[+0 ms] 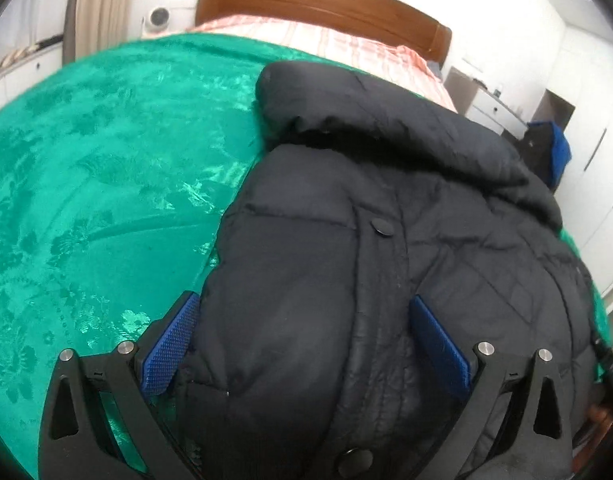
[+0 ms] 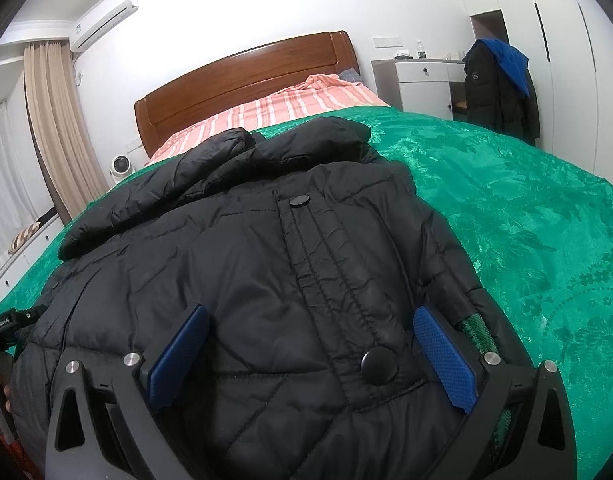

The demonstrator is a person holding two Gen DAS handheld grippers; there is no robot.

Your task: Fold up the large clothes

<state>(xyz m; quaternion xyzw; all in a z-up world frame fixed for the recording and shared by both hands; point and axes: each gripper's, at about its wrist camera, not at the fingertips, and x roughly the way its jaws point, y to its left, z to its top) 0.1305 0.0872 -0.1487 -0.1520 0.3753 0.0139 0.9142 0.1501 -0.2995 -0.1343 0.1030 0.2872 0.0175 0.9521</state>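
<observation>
Bedroom scene, pretty ordinary: big bed with a shiny green bedspread (image 2: 526, 220), wooden headboard (image 2: 242, 80) at the far end and a pink striped sheet (image 2: 290, 108) showing near the pillows. Makes sense as a folding surface, since it's the only flat thing around that's wide enough for something this bulky.

Spread out on it is a black puffer jacket (image 2: 266, 264), front side up, hood (image 2: 210, 168) pointing toward the headboard and the snap placket (image 2: 326, 280) running straight down the middle. Looks like it's been laid flat on purpose so the sides can be folded in evenly.

Both tools sit over the lower part of the coat. The left gripper (image 1: 306, 340) is spread wide, its blue pads either side of the coat's left half, one pad right at the edge where padding meets bedspread. Not pinching anything that I can see. The right gripper (image 2: 310, 352) is also spread wide, straddling the placket and a snap button (image 2: 379, 366), with its outer pad near the right edge where a bit of green peeks through under the fabric.

My guess is they're lining up on the hem, one per side, so the thick thing lifts evenly instead of slumping. Puffy nylon is slippery, so a shallow bite could slide off.

Another dark coat with a blue hood (image 2: 502, 84) hangs by the white nightstand (image 2: 422, 80), out of the way.
</observation>
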